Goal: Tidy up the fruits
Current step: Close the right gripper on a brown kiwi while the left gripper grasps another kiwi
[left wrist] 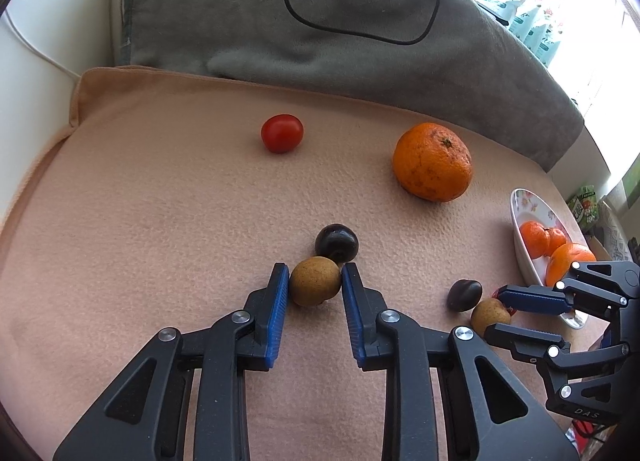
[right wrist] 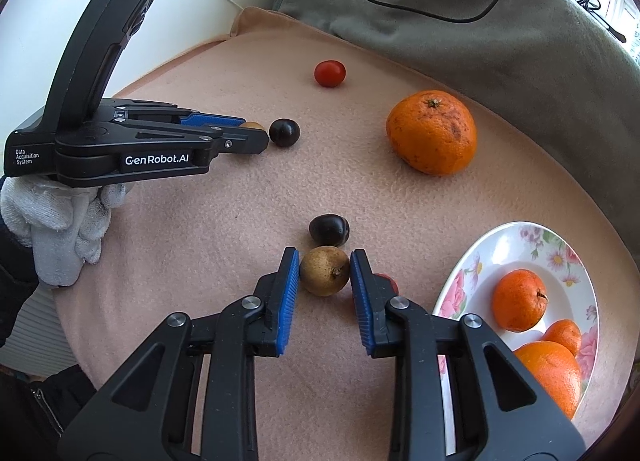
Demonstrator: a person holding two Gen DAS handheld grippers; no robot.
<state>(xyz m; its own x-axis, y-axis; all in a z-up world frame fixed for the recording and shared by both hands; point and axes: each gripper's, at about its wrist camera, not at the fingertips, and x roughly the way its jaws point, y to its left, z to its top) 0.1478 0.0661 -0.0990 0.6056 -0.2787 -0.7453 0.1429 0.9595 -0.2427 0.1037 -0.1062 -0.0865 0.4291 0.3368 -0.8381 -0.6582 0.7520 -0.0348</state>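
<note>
Two grips at once: the left gripper (left wrist: 315, 281) has its jaws closed on a tan longan (left wrist: 315, 281), and the right gripper (right wrist: 325, 271) clamps another tan longan (right wrist: 325, 270), each low on the peach blanket (left wrist: 160, 201), apparently for lifting. Dark chestnuts (right wrist: 329, 230) sit just beyond. One loose mandarin (right wrist: 432, 132) waits near the flowered plate (right wrist: 480, 257), which already holds three.

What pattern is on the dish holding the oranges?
White dish with pink flowers and green leaves; clearest in the right wrist view.
</note>
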